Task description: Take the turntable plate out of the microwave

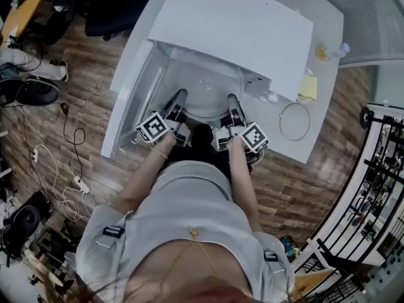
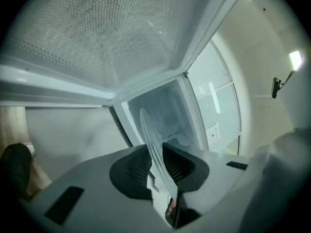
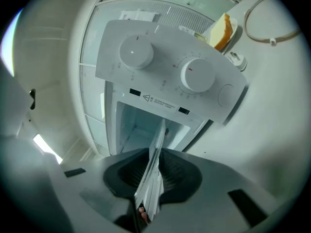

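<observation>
Turntable plate (image 1: 205,93) is sitting in the open mouth of the microwave (image 1: 240,30) at the bench's (image 1: 325,106) near edge; left gripper (image 1: 178,101) and right gripper (image 1: 232,104) are each clamping its rim.

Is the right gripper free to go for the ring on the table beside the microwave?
Probably not: the right gripper is shut on the turntable plate, shared with the left gripper; the ring itself lies unobstructed.

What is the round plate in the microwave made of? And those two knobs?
The turntable plate looks like clear glass: it is thin and glossy, and you can see through it. The knobs are probably smooth, matte white plastic, with no shine or metal glint.
</observation>
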`<act>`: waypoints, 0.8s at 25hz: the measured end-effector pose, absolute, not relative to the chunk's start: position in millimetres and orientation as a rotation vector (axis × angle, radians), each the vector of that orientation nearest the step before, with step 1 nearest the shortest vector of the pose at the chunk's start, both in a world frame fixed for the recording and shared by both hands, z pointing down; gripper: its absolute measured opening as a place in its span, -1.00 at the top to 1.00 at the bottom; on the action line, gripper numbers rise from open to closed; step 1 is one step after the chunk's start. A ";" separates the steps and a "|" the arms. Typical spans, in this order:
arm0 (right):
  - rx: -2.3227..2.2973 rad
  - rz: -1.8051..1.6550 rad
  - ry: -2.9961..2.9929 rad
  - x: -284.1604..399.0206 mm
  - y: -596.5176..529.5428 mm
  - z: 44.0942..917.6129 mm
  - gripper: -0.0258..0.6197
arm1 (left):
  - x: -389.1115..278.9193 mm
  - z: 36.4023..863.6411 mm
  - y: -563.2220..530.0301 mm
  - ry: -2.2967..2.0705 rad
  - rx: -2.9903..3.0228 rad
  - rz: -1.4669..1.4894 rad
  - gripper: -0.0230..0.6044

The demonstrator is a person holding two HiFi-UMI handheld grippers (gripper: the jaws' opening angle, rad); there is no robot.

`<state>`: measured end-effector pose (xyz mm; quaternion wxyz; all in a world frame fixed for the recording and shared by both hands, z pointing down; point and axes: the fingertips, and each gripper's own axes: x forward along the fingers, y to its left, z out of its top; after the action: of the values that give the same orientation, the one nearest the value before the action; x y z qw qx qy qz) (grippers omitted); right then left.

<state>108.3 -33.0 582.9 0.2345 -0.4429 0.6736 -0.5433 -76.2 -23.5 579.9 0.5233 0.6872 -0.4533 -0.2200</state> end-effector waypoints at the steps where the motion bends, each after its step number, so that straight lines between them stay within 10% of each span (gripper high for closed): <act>1: -1.202 -1.481 1.865 108.8 -30.5 578.7 0.71 | -75.3 577.2 -19.3 -1.088 1.646 -0.534 0.66; 20: -1.160 -1.299 1.992 99.9 24.9 508.1 0.70 | -78.7 523.8 34.1 -1.029 1.696 -0.519 0.65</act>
<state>99.9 24.9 508.1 0.2451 -0.4252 0.7299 -0.4758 -78.7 34.1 523.8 0.5187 0.7072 -0.4291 -0.2162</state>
